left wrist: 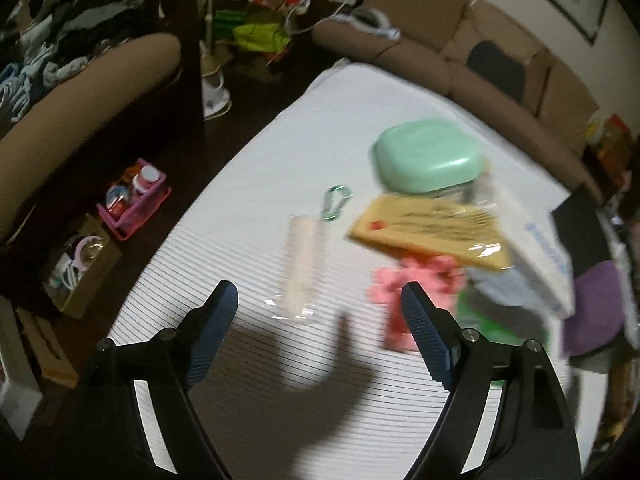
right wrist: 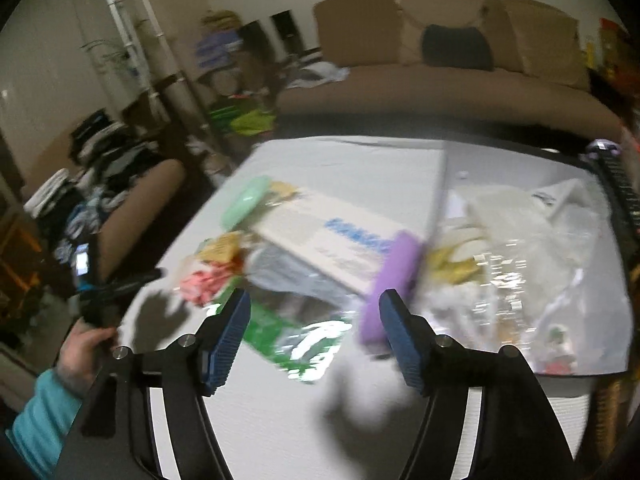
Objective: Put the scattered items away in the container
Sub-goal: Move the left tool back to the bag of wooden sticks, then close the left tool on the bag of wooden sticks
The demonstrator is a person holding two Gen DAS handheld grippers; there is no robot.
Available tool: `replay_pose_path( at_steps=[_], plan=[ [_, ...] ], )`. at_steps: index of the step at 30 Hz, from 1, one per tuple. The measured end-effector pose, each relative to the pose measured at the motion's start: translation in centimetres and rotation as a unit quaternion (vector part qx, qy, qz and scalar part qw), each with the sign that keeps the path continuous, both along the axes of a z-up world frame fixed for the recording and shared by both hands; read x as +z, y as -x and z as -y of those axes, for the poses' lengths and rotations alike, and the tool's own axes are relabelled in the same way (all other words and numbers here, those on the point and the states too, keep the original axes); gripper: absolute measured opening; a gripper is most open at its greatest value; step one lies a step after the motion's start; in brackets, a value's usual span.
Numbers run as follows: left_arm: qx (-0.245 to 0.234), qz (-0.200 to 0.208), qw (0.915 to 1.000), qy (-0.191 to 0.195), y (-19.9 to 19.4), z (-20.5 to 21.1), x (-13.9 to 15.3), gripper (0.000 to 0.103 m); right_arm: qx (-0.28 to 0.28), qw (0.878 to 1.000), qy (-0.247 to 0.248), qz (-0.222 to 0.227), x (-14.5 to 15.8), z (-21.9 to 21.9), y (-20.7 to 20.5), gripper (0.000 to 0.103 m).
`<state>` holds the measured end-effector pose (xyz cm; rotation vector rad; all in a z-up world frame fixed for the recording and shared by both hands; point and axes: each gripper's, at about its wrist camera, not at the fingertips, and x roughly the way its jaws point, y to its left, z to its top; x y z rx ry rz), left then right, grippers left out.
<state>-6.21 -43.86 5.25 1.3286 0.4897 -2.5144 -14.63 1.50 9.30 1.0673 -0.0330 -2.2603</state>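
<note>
My left gripper [left wrist: 318, 296] is open over the white striped table [left wrist: 248, 360], with nothing between its fingers. Just ahead of it lies a clear tube [left wrist: 298, 264] with cream contents, and beyond that a green carabiner [left wrist: 336, 202]. To the right is a pile: a mint green box [left wrist: 428, 156], a yellow packet [left wrist: 428, 232], a pink item [left wrist: 416, 284] and a white box [left wrist: 540, 248]. My right gripper [right wrist: 316, 300] is open and empty above a green foil packet [right wrist: 288, 340]. A purple block [right wrist: 394, 280] lies beside its right finger. Both views are blurred.
A dark-rimmed area with clear plastic bags [right wrist: 540, 264] fills the table's right side. A hand [right wrist: 84, 352] in a teal sleeve holds the other gripper at the left. A brown sofa [right wrist: 440, 92] runs behind the table. A pink basket [left wrist: 136, 200] and cardboard boxes [left wrist: 80, 268] stand on the floor at the left.
</note>
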Motion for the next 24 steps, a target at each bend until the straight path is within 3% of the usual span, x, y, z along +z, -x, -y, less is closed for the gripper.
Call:
replay_pose_path(
  at_steps=[8,10,12,14,15,20,24],
  plan=[
    [-0.037,0.043,0.9962,0.067,2.9,-1.6,-4.5,0.080,0.047,0.999,0.006,0.022,-2.4,4.7,-1.0,0.070],
    [-0.034,0.045,0.9959,0.071,3.3,-1.8,-5.1,0.076,0.055,0.998,0.003,0.029,-3.1,5.6,-1.4,0.070],
    [-0.032,0.035,0.9962,0.073,3.2,-1.9,-5.2,0.065,0.060,0.998,-0.004,0.031,-3.8,6.2,-1.7,0.070],
    [-0.036,0.026,0.9963,0.073,3.2,-2.0,-5.0,0.036,0.063,0.997,-0.008,0.037,-4.4,6.6,-1.8,0.070],
    [-0.037,0.023,0.9967,0.069,3.1,-2.0,-4.8,0.014,0.064,0.997,-0.008,0.041,-4.7,6.7,-1.8,0.070],
    [-0.035,0.012,0.9987,0.034,2.3,-1.3,-3.9,0.010,0.059,0.997,-0.005,0.056,-5.8,6.5,-1.6,0.070],
    [-0.027,-0.023,0.9994,-0.003,0.4,-0.9,-1.0,0.010,0.060,0.996,0.002,0.061,-5.9,6.5,-1.8,0.070]
  ],
)
